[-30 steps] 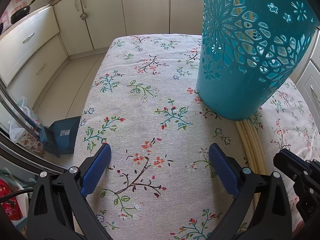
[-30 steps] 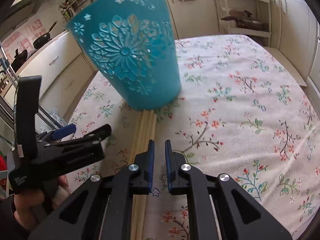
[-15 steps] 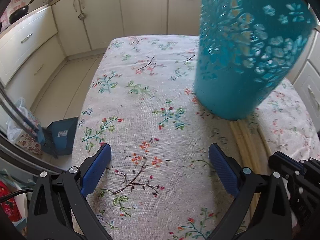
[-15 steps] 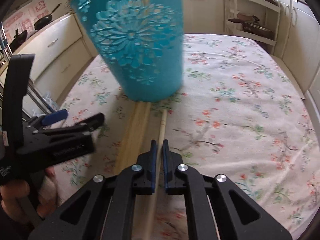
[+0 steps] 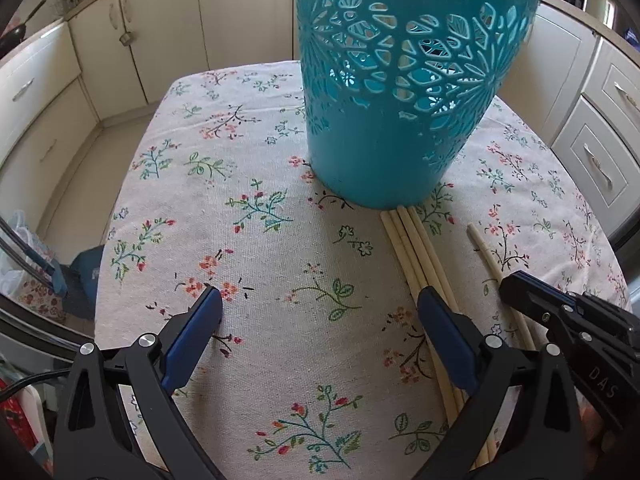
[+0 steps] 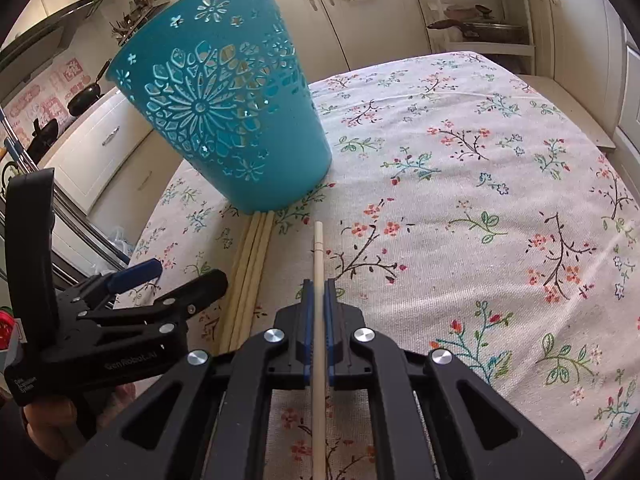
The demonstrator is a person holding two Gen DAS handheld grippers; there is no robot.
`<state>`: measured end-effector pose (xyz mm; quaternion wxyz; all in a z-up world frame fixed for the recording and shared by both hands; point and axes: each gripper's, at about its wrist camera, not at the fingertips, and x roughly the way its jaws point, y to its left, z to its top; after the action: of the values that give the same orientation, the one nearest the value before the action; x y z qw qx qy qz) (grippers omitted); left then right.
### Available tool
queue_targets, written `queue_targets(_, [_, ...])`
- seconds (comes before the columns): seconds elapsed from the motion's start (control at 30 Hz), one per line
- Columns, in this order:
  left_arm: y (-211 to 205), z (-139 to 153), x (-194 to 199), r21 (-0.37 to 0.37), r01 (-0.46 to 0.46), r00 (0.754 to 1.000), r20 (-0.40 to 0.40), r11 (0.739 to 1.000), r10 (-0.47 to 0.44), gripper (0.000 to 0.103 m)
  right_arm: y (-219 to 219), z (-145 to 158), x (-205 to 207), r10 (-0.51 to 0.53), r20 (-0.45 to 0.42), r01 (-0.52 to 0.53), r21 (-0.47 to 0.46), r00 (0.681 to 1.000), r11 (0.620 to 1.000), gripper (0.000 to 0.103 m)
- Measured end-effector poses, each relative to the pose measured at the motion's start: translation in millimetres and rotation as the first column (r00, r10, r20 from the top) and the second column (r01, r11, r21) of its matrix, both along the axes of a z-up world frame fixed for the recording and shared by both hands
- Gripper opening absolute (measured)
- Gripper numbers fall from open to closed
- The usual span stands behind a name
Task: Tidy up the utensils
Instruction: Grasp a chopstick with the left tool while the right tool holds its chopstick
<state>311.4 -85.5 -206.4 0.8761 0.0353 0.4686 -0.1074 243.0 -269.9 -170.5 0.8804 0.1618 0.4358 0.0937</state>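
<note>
A teal perforated basket (image 5: 404, 92) (image 6: 228, 120) stands upright on the flowered tablecloth. Pale wooden chopsticks (image 5: 416, 248) (image 6: 250, 264) lie in a bundle, their far ends at its base. My right gripper (image 6: 319, 286) (image 5: 516, 284) is shut on a single chopstick (image 6: 318, 252) (image 5: 486, 250), which runs between the blue pads and points toward the basket, apart from the bundle. My left gripper (image 5: 320, 300) (image 6: 188, 276) is open and holds nothing; its right finger sits over the bundle.
The tablecloth (image 6: 480, 200) covers a table amid cream kitchen cabinets (image 5: 132, 40). A shelf with pans (image 6: 476, 28) stands behind, a dark blue dustpan (image 5: 86, 276) on the floor at left. A hand (image 6: 44, 416) grips the left tool.
My right gripper closed on one chopstick and drew it sideways, away from the bundle. The left gripper shifted right, so the basket and bundle now sit nearer the middle of its view.
</note>
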Motion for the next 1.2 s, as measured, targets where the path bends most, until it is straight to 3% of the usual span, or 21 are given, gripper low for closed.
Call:
queue_targets(0.47, [-6,1,-1,-0.028,-0.04,0.999,-0.026,0.999,0.04,0.094,-5,0,5,-0.002,-0.02,0.002,0.022,1.0,1.0,0.006])
queue_targets(0.9, [-8,0,11,0.065,-0.094,0.995,-0.032,0.993,0.096,0.091,-4,1,10,-0.022,-0.051,0.023,0.025,0.998,0.999,0.006])
queue_targets(1.03, [-6,0,9,0.065,-0.053,0.998,-0.018,0.996,0.054,0.083,-3,1,11,-0.027,-0.06,0.028,0.017,0.998,0.999,0.006])
queue_targets(1.1, [-6,2,13,0.059,-0.023,1.0,-0.01,0.998,0.024,0.074,-3,1,11,-0.03,-0.06,0.031,0.014,0.998,0.999,0.006])
queue_targets(1.2, [-4,6,21,0.043,0.012,1.0,-0.002,0.999,-0.012,0.052,-1,0,12,-0.034,-0.059,0.034,0.01,0.998,0.999,0.006])
